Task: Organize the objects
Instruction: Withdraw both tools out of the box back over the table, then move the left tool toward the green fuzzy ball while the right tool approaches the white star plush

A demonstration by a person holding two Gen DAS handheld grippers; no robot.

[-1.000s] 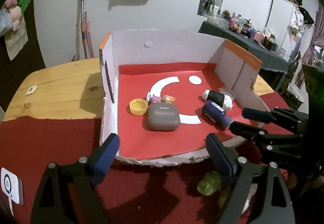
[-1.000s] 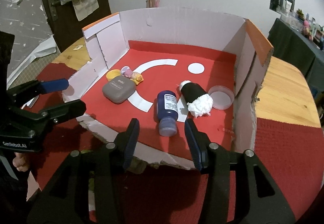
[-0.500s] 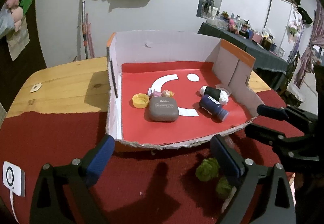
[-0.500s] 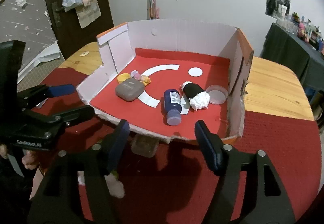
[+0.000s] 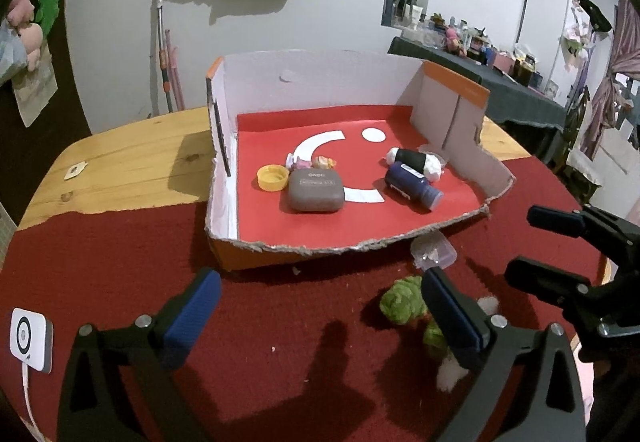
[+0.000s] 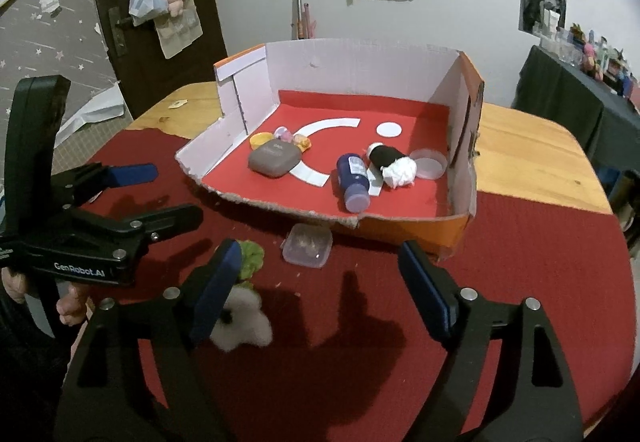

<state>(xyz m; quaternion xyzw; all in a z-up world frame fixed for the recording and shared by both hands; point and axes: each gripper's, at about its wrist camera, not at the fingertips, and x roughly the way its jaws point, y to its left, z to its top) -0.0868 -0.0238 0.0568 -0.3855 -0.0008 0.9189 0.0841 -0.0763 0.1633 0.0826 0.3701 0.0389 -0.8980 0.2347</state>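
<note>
Before the cardboard box (image 5: 224, 202), my left gripper (image 5: 320, 306) and right gripper (image 6: 320, 270) have just been opening (both empty, wide).

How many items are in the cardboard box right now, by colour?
Yellow: 1, cap
Grey: 1, case
Blue: 1, bottle
Black and white: 1, roll
Clear: 1, lid
Pink and orange: 2, small toys
Total: 7

Red-floored box (image 5: 456, 110) (white walls, orange rims) holds a grey case (image 5: 316, 195), yellow cap (image 5: 273, 177), navy bottle (image 5: 412, 188).
</note>
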